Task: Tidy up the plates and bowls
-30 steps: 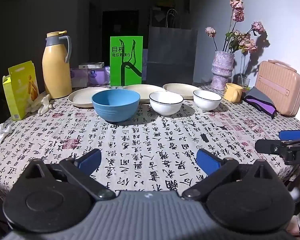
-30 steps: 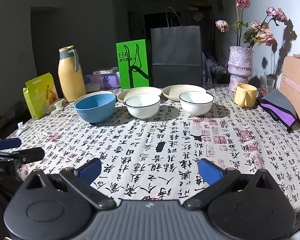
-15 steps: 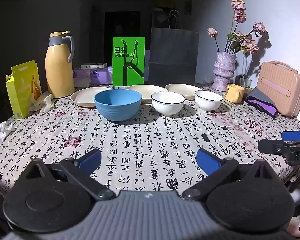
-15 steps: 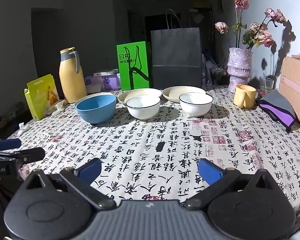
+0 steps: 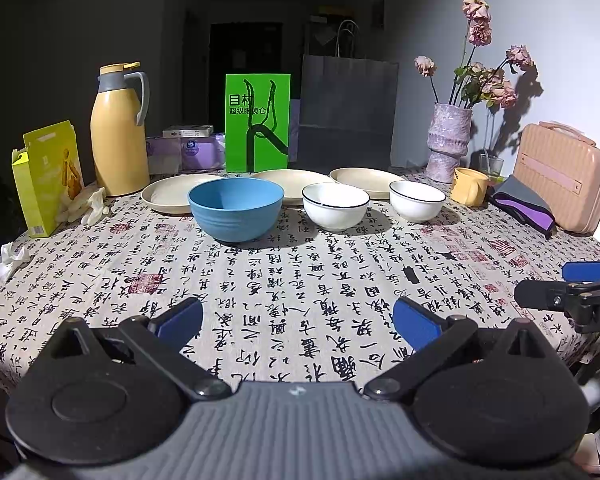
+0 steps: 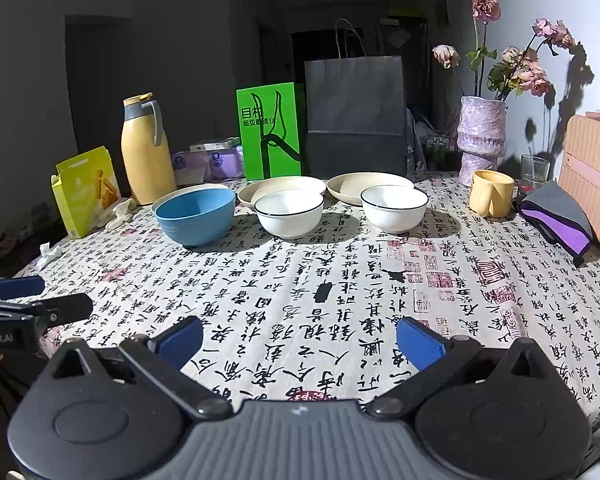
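Note:
A blue bowl (image 5: 236,208) (image 6: 196,216) and two white bowls with dark rims (image 5: 335,211) (image 5: 417,201) (image 6: 289,213) (image 6: 393,208) stand in a row across the far half of the table. Three beige plates (image 5: 168,198) (image 5: 300,182) (image 5: 366,178) lie just behind them. My left gripper (image 5: 298,322) hangs open over the table's near edge, nothing between its blue pads. My right gripper (image 6: 300,338) is open too, at the same near edge, well short of the bowls. Each gripper shows at the side of the other's view.
Along the back stand a yellow thermos jug (image 5: 120,130), a green box (image 5: 258,122), a dark paper bag (image 5: 346,112) and a vase of dried flowers (image 5: 450,142). A yellow box (image 5: 48,178) is left; a yellow mug (image 5: 469,186), purple pouch (image 5: 524,210) and pink case (image 5: 560,182) are right.
Both views have shifted only slightly, the scene sliding a little rightward and down in the frame. Both grippers stay open and no dish has moved.

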Motion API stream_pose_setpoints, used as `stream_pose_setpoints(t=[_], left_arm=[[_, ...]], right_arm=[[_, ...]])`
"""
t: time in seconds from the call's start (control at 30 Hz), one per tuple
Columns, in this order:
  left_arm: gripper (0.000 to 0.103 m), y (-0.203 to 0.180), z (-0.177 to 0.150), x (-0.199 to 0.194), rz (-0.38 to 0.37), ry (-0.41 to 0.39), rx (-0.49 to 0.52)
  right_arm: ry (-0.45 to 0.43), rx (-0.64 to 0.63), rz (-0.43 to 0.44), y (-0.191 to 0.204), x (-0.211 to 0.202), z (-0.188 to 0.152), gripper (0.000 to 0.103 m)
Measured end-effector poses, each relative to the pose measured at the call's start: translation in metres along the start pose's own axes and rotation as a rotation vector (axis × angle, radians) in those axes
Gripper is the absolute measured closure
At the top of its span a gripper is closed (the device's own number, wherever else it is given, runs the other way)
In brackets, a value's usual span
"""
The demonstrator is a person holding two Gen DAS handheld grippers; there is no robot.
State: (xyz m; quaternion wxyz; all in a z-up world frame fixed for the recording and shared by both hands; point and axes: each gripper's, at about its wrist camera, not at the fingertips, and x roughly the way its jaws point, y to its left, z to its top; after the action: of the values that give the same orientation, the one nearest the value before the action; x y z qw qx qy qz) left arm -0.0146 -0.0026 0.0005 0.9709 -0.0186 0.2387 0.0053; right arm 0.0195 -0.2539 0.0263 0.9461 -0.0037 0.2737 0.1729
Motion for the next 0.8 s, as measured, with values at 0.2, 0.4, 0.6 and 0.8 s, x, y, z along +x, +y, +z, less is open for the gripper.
stream_pose_setpoints(t=[0.2, 0.4, 0.6, 0.8], left_arm=[[0.000, 0.0005, 0.0011, -0.0016, -0.002, -0.010, -0.003], [0.000, 0.0002, 0.0017, -0.0024, -0.001, -0.013, 0.000], [0.000, 0.0002, 0.0008, -0.0028, 0.000, -0.013, 0.000], [0.000, 0.0006, 0.0009, -0.0031, 0.000, -0.013, 0.000]], right_arm=[[0.000, 0.000, 0.000, 0.0000, 0.0000, -0.0002, 0.000], [0.000, -0.003, 0.000, 0.0009, -0.0005, -0.0004, 0.000], [0.000, -0.003, -0.001, 0.0011, -0.0005, -0.0005, 0.000], [0.000, -0.003, -0.001, 0.0011, -0.0004, -0.0006, 0.000]])
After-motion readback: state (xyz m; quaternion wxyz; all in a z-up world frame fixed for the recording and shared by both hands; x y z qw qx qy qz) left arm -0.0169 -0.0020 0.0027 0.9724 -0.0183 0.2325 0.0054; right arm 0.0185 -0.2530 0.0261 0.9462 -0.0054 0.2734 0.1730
